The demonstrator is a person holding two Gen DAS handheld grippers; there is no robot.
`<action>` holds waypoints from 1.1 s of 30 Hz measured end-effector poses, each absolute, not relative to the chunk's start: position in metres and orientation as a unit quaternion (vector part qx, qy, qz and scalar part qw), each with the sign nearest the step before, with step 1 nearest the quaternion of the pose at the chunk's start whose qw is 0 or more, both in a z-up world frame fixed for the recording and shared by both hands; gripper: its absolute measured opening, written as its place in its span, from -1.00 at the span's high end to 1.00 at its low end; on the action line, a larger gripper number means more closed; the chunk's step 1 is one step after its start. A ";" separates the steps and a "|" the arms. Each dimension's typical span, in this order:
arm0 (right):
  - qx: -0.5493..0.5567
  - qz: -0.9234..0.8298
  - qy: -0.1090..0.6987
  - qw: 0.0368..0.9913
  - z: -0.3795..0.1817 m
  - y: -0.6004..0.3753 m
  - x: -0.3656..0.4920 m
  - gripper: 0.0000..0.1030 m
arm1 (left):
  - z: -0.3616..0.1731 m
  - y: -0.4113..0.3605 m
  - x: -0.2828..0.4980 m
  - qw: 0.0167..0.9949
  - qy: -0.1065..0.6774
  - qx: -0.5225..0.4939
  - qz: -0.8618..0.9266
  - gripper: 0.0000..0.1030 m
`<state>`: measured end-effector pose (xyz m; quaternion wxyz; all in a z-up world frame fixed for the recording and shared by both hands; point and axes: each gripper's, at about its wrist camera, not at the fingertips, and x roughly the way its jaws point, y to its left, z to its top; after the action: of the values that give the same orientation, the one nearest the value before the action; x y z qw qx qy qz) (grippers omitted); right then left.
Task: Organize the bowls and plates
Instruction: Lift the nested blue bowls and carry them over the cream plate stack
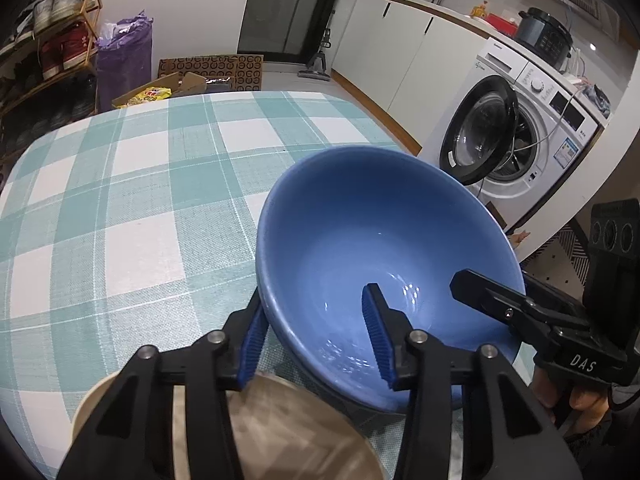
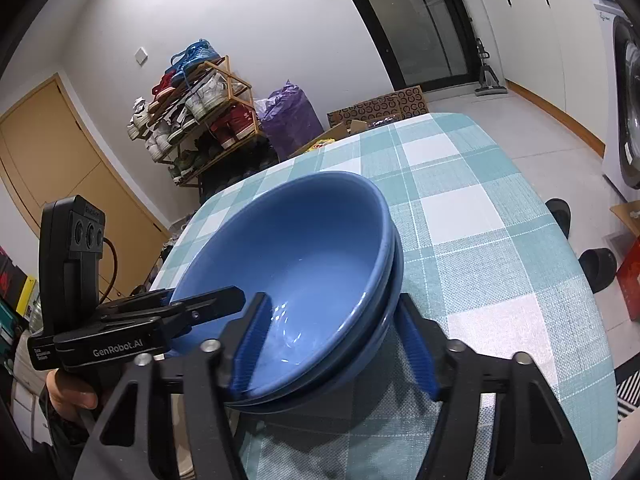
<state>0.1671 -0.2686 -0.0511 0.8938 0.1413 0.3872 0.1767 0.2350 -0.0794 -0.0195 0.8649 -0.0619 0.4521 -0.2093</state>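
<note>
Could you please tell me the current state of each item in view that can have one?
Upper blue bowl: upright, empty, nested in the lower one.
Lower blue bowl: upright on the tablecloth, holding the upper bowl.
Beige dish: on the tablecloth beside the bowls, blurred.
Left gripper: astride the bowl rim; grip unclear.
Right gripper: astride both rims; grip unclear.
Washing machine door: open.
</note>
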 end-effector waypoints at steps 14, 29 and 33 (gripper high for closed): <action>0.137 0.171 0.388 0.895 -0.050 -0.268 0.166 -0.16 | -0.019 -0.081 0.231 0.869 0.450 -0.050 -0.201 0.20; 0.133 0.173 0.382 0.898 -0.045 -0.269 0.162 -0.16 | -0.010 -0.082 0.222 0.876 0.442 -0.043 -0.188 0.20; 0.131 0.174 0.377 0.900 -0.041 -0.270 0.159 -0.16 | -0.006 -0.081 0.219 0.879 0.437 -0.042 -0.186 0.20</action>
<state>0.1594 -0.2704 -0.0409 0.9002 0.1307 0.3769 0.1744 0.2192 -0.0814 -0.0062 0.8789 -0.0417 0.4374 -0.1860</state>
